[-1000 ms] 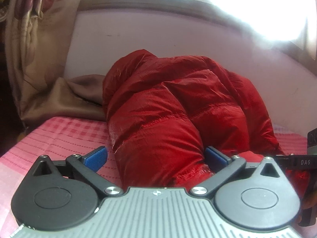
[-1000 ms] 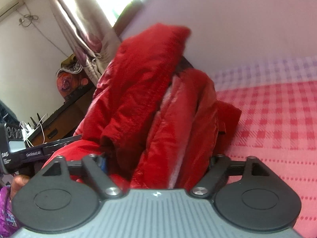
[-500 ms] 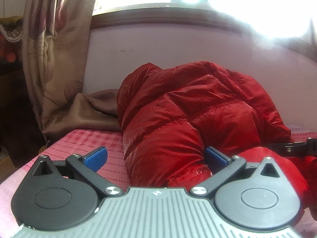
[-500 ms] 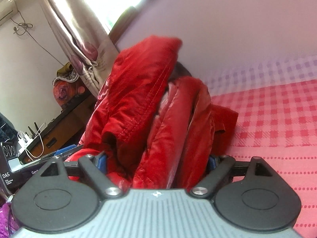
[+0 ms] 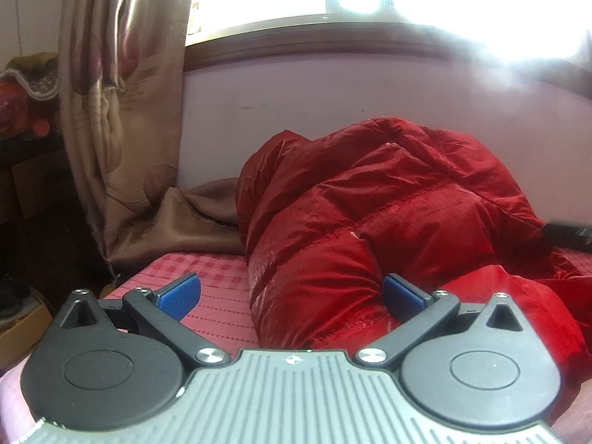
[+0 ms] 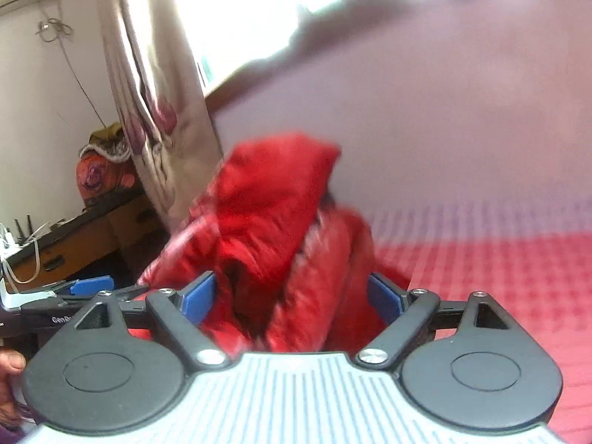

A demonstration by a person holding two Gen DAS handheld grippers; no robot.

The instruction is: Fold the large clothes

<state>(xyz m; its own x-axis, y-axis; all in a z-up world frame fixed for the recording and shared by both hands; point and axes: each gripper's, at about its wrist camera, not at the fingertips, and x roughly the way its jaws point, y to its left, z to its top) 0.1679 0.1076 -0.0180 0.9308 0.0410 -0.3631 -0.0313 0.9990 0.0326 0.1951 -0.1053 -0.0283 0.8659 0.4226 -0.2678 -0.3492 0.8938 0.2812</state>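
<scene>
Since the earlier frame your left tool [image 5: 290, 296] has pulled back and the red puffer jacket [image 5: 370, 222] has sunk lower against the wall at the bed's [image 5: 218, 296] far edge, beside the brown curtain [image 5: 122, 111]. Left tool's jaws stand wide, with a jacket fold between them and only the right pad touching it; it grips nothing. Your right tool [image 6: 292, 298] is also wide open around bunched fabric, the view blurred. Expect a light, soft, springy and slippery shell; I'd pinch a stitched hem or seam, not the padded bulk.
</scene>
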